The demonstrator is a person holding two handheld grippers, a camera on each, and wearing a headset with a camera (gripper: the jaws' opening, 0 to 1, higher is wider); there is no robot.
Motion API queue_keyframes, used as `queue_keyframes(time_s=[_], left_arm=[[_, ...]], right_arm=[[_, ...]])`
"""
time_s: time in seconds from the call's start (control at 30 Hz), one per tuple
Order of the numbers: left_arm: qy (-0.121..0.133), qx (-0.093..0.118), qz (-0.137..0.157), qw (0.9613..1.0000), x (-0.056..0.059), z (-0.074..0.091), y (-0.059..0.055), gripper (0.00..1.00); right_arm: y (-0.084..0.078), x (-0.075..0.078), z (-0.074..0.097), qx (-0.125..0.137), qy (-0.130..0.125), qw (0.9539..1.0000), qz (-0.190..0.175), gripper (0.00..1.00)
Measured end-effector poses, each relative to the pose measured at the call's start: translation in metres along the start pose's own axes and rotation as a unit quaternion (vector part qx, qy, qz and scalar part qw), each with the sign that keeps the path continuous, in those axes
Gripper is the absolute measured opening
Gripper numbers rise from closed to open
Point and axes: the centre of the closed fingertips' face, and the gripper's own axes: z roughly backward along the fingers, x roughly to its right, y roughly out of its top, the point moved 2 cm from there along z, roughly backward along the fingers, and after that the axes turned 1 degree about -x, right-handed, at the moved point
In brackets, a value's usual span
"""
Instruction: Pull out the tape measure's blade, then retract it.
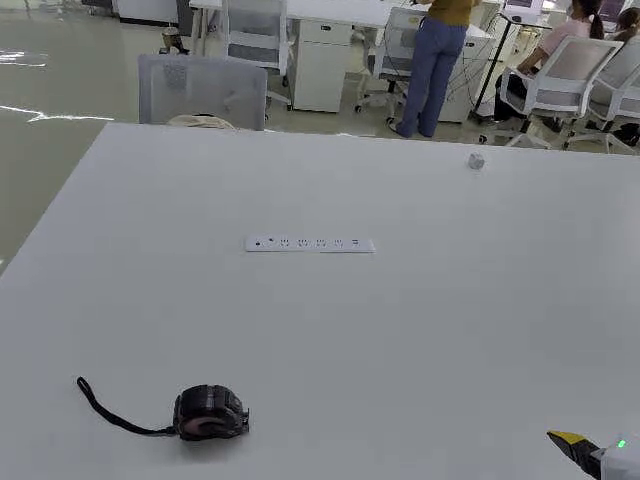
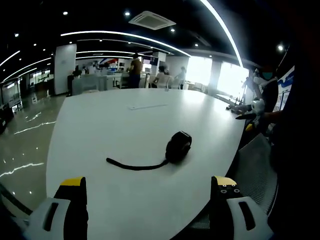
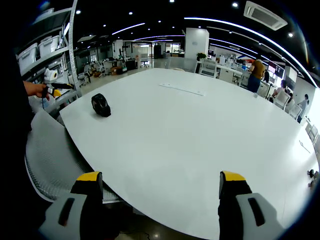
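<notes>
A black tape measure (image 1: 210,412) lies near the front left of the white table (image 1: 400,330), its black wrist strap (image 1: 110,410) trailing to the left; no blade is out. In the left gripper view the tape measure (image 2: 178,146) sits ahead of my left gripper (image 2: 149,182), which is open and well short of it. My right gripper (image 3: 161,176) is open too, off the table's near edge, and the tape measure (image 3: 101,105) lies far off to its left. A yellow fingertip (image 1: 570,440) of the right gripper pokes in at the head view's bottom right corner.
A white power strip (image 1: 310,244) lies mid-table, and a small crumpled white object (image 1: 476,160) sits near the far right edge. A grey mesh chair (image 1: 202,90) stands behind the table. People and other desks (image 1: 432,60) are farther back. Another mesh chair (image 3: 50,155) is beside the near edge.
</notes>
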Motion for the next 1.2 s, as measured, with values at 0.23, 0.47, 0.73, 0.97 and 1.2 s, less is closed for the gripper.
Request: queue_keyframes(time_s=[0.23,0.47,0.73,0.97,1.2], left_arm=[[-0.025,-0.015,-0.017,0.9994,0.006,-0.009,0.004,1.00],[-0.048,-0.027,-0.038,0.9977,0.012,-0.023,0.011,1.00],[-0.080,-0.054,-0.075,0.9925,0.022,-0.047,0.020,1.00],[-0.102,-0.071,-0.101,0.9871,0.025,-0.064,0.029,1.00],[-0.139,-0.088,-0.139,0.9765,0.039,-0.084,0.046,0.99]], right_arm=[[0.007,-0.005,-0.008,-0.002,0.015,0.9997,0.018,0.96],[0.018,-0.007,-0.017,0.004,0.026,0.9994,0.021,0.95],[0.035,-0.017,-0.032,0.011,0.043,0.9986,0.029,0.95],[0.046,-0.025,-0.046,0.007,0.062,0.9972,0.043,0.95],[0.059,-0.033,-0.062,0.003,0.083,0.9948,0.060,0.94]])
